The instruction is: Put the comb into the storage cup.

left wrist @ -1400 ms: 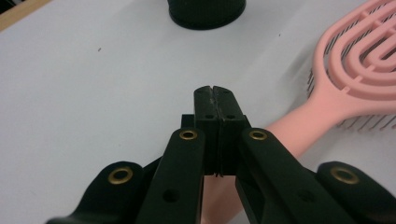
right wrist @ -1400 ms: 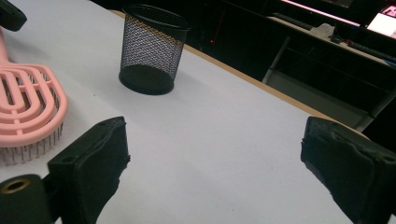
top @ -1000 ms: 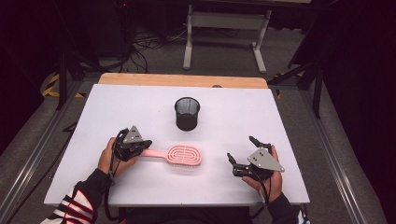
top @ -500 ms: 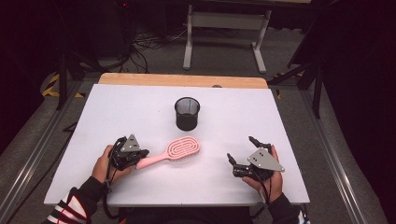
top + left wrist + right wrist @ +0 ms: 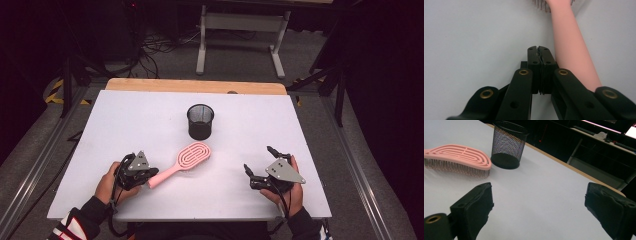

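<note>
- Pink plastic hairbrush [image 5: 182, 162] lies bristles-down on the white table [image 5: 325, 150], its oval head toward one o'clock and its handle running back toward seven o'clock, a little short of table centre.
- In the left gripper view the handle [image 5: 574, 55] passes just beside my clenched jaws, on their right, not between them; whether it touches their side I cannot tell.
- My left gripper [image 5: 142, 172] is closed on nothing and sits at the handle's end, at about eight o'clock on the table.
- As I read it, I am swinging the brush with closed jaws, working its head toward the black mesh pencil cup [image 5: 200, 121] at twelve o'clock.
- To do this well I would keep the jaws low against the handle near its end, push slowly across the table, and stop before the head knocks the cup.
- The head is near the cup but apart from it; the right gripper view shows a clear strip of table between the bristles [image 5: 456, 168] and the cup's base [image 5: 505, 161].
- My right gripper [image 5: 260, 172] rests at four o'clock with jaws spread wide and nothing between them, well apart from the brush.
- Against a second ago: the brush then lay nearly level across the table, head pointing to three o'clock; it has pivoted so the head is closer to the cup.
- My left hand has slid toward the near edge; the right one and the cup are unchanged.
</note>
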A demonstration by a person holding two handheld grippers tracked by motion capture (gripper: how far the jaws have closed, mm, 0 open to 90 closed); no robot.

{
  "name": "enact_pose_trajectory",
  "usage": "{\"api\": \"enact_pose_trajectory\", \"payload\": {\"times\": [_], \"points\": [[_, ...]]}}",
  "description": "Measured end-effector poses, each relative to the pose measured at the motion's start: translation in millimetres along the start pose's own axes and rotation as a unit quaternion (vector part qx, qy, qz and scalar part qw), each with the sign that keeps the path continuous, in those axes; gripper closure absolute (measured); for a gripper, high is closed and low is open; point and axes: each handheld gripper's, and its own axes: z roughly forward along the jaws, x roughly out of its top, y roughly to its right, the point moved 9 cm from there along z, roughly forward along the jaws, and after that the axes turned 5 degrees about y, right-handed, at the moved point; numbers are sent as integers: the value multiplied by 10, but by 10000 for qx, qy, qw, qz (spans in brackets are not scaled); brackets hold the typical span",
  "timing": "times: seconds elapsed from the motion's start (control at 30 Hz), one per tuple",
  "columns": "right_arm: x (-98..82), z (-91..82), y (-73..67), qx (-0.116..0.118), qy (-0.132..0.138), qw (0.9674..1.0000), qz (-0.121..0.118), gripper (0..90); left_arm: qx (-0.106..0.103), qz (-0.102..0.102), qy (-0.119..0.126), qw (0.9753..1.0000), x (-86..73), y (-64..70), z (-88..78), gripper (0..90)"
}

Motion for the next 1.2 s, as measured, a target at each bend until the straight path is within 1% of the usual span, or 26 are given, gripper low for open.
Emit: {"api": "enact_pose_trajectory", "payload": {"times": [0.07, 0.2, 0.3, 0.33, 0.37, 0.43, 0.5, 0.53, 0.57, 0.6, 0.67, 0.73, 0.8, 0.83, 0.9, 0.93, 1.03, 1.07, 1.1, 1.13, 1.2], "points": [[-1, 1, -2, 3, -5, 10000, 1, 86, -9, 7, -14, 10000, -9, 32, -21, 886], [-4, 2, -1, -3, -18, 10000, 0, 86, 8, 32, -15, 10000, -13, 34, -30, 875], [-7, 4, 2, -5, -29, 10000, 1, 86, 48, -4, -5, 10000, 1, 11, -52, 862], [-9, 6, 3, -10, -35, 10000, 5, 87, 59, -1, 57, 10000, 23, -5, -61, 856], [-10, 8, 3, -6, -37, 10000, 9, 87, 108, -17, 81, 9999, 36, -24, -76, 838], [-14, 10, 4, -2, -52, 10000, 5, 87, 207, -142, 246, 9994, 95, -81, -126, 786], [-18, 15, 10, -8, -58, 10000, 24, 87, 229, -235, 432, 9985, 169, -121, -197, 741], [-21, 17, 13, -11, -69, 10000, 26, 87, 230, -244, 476, 9983, 194, -131, -215, 717], [-25, 19, 14, -11, -76, 10000, 17, 87, 226, -272, 514, 9981, 224, -135, -230, 673], [-28, 21, 16, -12, -86, 10000, 15, 87, 238, -264, 536, 9979, 279, -134, -238, 644], [-30, 23, 15, -11, -94, 10000, 28, 87, 247, -227, 543, 9980, 307, -134, -236, 579], [-30, 23, 13, -13, -99, 9999, 16, 88, 255, -230, 527, 9980, 379, -119, -216, 516], [-31, 23, 12, -13, -104, 9999, 18, 88, 256, -256, 530, 9979, 400, -116, -206, 421], [-33, 24, 12, -11, -110, 9999, 19, 88, 224, -335, 483, 9980, 425, -109, -176, 368], [-37, 28, 9, 0, -124, 9999, 18, 88, 255, -331, 443, 9981, 432, -110, -159, 270], [-38, 30, 9, -2, -129, 9999, 17, 88, 249, -375, 376, 9983, 443, -102, -126, 235], [-43, 33, 7, 3, -145, 9999, 15, 88, 245, -387, 306, 9985, 455, -96, -96, 170], [-43, 33, 7, 3, -145, 9999, 15, 88, 224, -398, 252, 9986, 460, -88, -80, 170], [-47, 37, 1, 12, -159, 9999, 18, 87, 202, -389, 95, 9990, 461, -74, -36, 139], [-49, 38, -1, 14, -168, 9999, 12, 88, 239, -393, 47, 9989, 466, -75, -13, 131], [-51, 42, -3, 13, -176, 9998, -5, 88, 183, -383, -72, 9991, 474, -59, 33, 126]]}}
